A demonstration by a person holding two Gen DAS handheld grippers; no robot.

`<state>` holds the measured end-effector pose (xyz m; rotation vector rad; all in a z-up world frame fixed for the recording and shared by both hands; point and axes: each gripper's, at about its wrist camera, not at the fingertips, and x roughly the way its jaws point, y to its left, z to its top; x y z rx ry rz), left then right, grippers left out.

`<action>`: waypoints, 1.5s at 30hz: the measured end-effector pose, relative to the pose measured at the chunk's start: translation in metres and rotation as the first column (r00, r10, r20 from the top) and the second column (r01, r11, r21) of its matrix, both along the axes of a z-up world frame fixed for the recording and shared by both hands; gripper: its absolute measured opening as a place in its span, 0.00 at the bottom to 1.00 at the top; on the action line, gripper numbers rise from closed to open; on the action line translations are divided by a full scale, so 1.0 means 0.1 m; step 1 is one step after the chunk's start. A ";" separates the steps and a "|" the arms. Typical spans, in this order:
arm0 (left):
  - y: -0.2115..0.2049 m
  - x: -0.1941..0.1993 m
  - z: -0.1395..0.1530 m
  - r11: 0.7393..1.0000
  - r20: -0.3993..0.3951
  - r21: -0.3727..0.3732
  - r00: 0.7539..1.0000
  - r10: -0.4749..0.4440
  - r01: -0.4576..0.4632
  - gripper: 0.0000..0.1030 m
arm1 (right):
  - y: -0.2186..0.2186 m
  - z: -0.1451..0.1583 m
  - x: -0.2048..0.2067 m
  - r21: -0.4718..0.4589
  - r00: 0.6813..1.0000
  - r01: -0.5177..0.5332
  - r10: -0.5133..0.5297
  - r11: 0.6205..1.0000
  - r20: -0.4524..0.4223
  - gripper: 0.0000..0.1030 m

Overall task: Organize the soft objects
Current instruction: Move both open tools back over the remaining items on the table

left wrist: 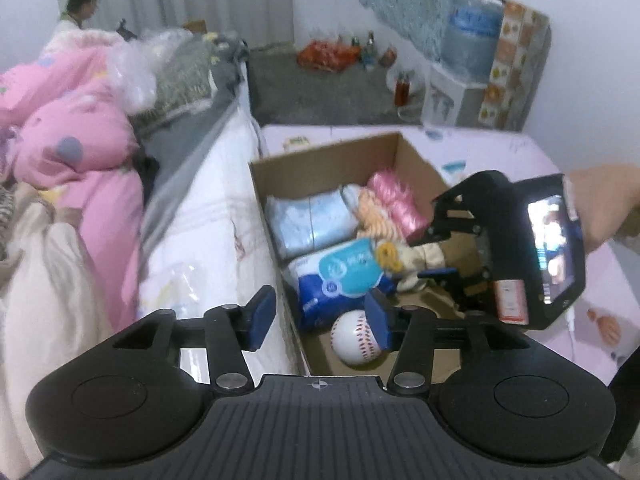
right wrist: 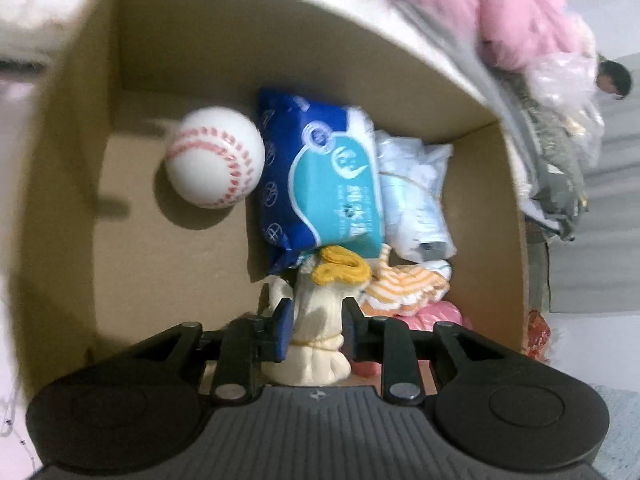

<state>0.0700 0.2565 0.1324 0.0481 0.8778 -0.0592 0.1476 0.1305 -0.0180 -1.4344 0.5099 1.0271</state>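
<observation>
A bedroom with pale walls and grey curtains: a bed heaped with a pink spotted quilt (left wrist: 80, 152) runs along the left of the left wrist view, and beside it a pale pink printed sheet (left wrist: 500, 148) covers the surface that carries an open brown cardboard box (left wrist: 332, 156). A person sits far off by the curtains.

Inside the box, a white foam baseball with red stitching (right wrist: 215, 161) lies on the bare cardboard floor, just beside a blue and teal plastic pack of wipes (right wrist: 320, 184). Next to that pack lies a pale blue and white plastic packet (right wrist: 416, 196), and nearer the right claw an orange-and-white striped cloth (right wrist: 404, 286) rests against a pink shaggy bundle (left wrist: 394, 200).

The right claw (right wrist: 316, 330) reaches down into the box, its blue pads (right wrist: 285, 330) on either side of a cream knitted sock with a yellow cuff (right wrist: 320, 320); whether they press on the sock or merely flank it I cannot tell (there may be a sliver of gap on the right).

The left claw (left wrist: 320, 316) hangs above the box's near edge with its jaws apart and nothing between them; the baseball shows just beyond its right pad.
</observation>
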 end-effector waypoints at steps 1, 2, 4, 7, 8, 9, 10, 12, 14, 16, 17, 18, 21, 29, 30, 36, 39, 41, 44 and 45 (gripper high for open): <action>0.00 -0.03 0.03 1.000 0.007 -0.002 1.000 0.006 -0.006 0.49 | -0.05 0.06 -0.01 0.027 1.000 0.000 0.000 1.000 0.022 0.32; 0.00 -0.06 0.08 1.000 0.015 -0.007 1.000 0.015 -0.015 0.52 | -0.10 0.14 -0.04 0.064 0.999 -0.006 0.002 0.998 0.051 0.40; -0.02 -0.13 0.14 0.999 0.024 -0.014 0.999 0.030 -0.030 0.57 | -0.22 0.28 -0.09 0.137 0.997 -0.027 0.017 0.990 0.076 0.55; -0.05 -0.19 0.22 0.999 0.036 -0.017 0.998 0.044 -0.044 0.60 | -0.37 0.51 -0.07 0.230 1.000 0.002 -0.006 0.973 0.017 0.56; -0.08 -0.21 0.26 0.999 0.042 -0.016 0.998 0.047 -0.046 0.61 | -0.43 0.59 -0.06 0.270 1.000 0.018 -0.018 0.963 -0.003 0.56; -0.10 -0.21 0.28 0.999 0.045 -0.016 0.998 0.046 -0.046 0.61 | -0.49 0.66 -0.06 0.304 1.000 0.028 -0.022 0.952 -0.022 0.56; -0.12 -0.22 0.30 0.999 0.047 -0.016 0.998 0.044 -0.043 0.62 | -0.54 0.72 -0.06 0.335 0.999 0.036 -0.025 0.942 -0.038 0.56; -0.21 -0.20 0.32 0.999 0.044 -0.008 0.999 0.032 -0.032 0.63 | -0.70 0.86 0.00 0.414 0.995 0.066 -0.032 0.908 -0.090 0.56; -0.29 -0.17 0.31 1.000 0.043 0.004 0.999 0.008 -0.008 0.63 | -0.89 1.00 0.11 0.495 0.985 0.126 -0.051 0.860 -0.162 0.56; -0.37 -0.11 0.27 1.000 0.042 0.015 0.999 -0.017 0.016 0.63 | -1.12 1.13 0.27 0.571 0.966 0.222 -0.098 0.790 -0.239 0.56; -0.42 -0.06 0.25 1.000 0.042 0.017 0.999 -0.022 0.021 0.63 | -1.24 1.18 0.34 0.603 0.956 0.260 -0.114 0.754 -0.269 0.56; -0.45 -0.03 0.23 1.000 0.038 0.017 0.999 -0.026 0.026 0.63 | -1.36 1.21 0.41 0.630 0.945 0.300 -0.133 0.716 -0.298 0.56; -0.59 0.09 0.17 0.998 0.021 0.018 0.998 -0.057 0.056 0.63 | -1.67 1.27 0.57 0.674 0.926 0.369 -0.191 0.640 -0.326 0.56; -1.14 0.50 -0.09 0.979 -0.011 0.071 0.981 -0.192 0.192 0.61 | -2.20 1.01 1.01 0.622 0.809 0.588 -0.400 0.517 -0.431 0.56; -1.21 0.56 -0.13 0.974 -0.002 0.081 0.977 -0.213 0.212 0.60 | -2.23 0.95 1.05 0.609 0.793 0.609 -0.418 0.509 -0.443 0.56; -1.59 0.97 -0.39 0.941 0.009 0.134 0.949 -0.315 0.311 0.51 | -2.37 0.59 1.30 0.515 0.703 0.711 -0.507 0.480 -0.499 0.56; -1.78 1.14 -0.51 0.920 -0.001 0.171 0.934 -0.358 0.352 0.46 | -2.45 0.46 1.45 0.499 0.673 0.739 -0.529 0.452 -0.517 0.55; -1.91 1.24 -0.58 0.897 -0.018 0.187 0.915 -0.404 0.400 0.43 | -2.51 0.39 1.57 0.487 0.650 0.760 -0.542 0.431 -0.533 0.55; -2.10 1.38 -0.68 0.869 -0.048 0.222 0.895 -0.443 0.442 0.43 | -2.60 0.32 1.70 0.480 0.625 0.779 -0.551 0.403 -0.552 0.55; -2.15 1.44 -0.71 0.870 -0.058 0.212 0.894 -0.443 0.445 0.43 | -2.62 0.30 1.75 0.472 0.614 0.788 -0.559 0.396 -0.557 0.55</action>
